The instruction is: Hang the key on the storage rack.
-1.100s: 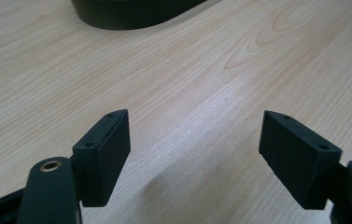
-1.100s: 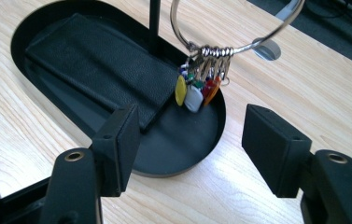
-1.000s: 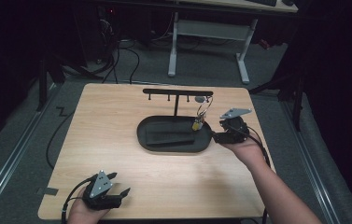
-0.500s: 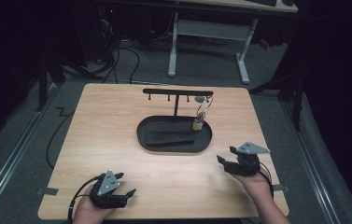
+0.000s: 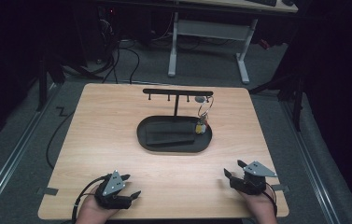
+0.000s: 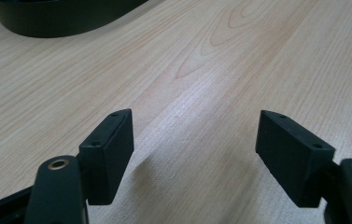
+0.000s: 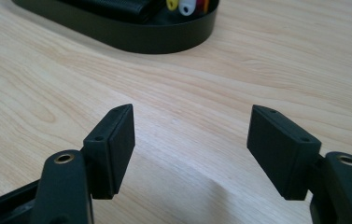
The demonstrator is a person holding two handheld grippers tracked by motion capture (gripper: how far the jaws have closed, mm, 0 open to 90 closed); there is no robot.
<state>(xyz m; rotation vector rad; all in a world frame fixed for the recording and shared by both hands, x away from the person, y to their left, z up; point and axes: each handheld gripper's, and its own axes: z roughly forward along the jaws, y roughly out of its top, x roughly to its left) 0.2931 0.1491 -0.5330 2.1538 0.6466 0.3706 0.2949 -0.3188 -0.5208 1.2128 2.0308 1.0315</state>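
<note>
Both grippers rest low at the near edge of the surface, jaws spread wide with nothing between them — the left gripper at the near left, the right gripper at the near right. The keyring hangs from the rack, dangling over the right end of the black tray. It looks placed, so keep your hands apart and still — don't brush the tray.
</note>
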